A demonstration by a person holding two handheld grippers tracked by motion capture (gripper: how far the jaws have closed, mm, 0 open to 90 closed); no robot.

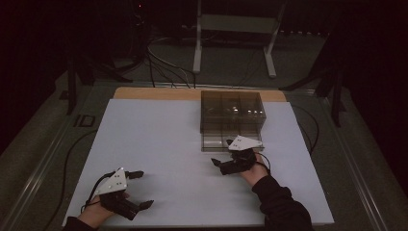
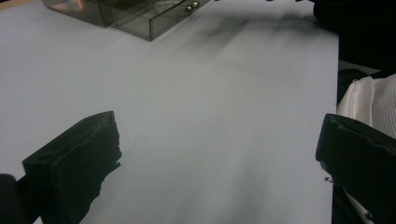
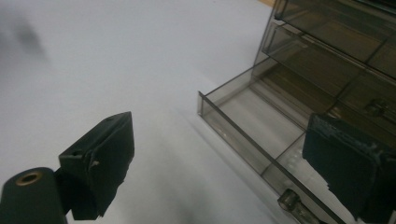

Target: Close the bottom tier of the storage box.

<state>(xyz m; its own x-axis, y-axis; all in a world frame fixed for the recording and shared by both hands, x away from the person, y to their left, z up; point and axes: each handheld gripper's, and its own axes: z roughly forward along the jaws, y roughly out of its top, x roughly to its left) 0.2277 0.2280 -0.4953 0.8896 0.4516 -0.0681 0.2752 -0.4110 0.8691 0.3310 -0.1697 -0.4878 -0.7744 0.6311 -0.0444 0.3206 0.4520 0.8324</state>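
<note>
My right claw [image 1: 225, 153] hangs wide at the pulled-out bottom drawer [image 3: 261, 135] of the smoky box [image 1: 232, 111] far across the counter [image 1: 159, 144]; next I'd close on its knob [image 3: 290, 201]. Left claw [image 1: 139, 188] idles wide.

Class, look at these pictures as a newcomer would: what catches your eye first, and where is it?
First, the smoky clear drawer box at the far middle of the white board, its bottom drawer pulled out. Next, the right gripper, jaws open, just in front of that drawer. The left gripper, also open, sits at the near left over bare board.
</note>
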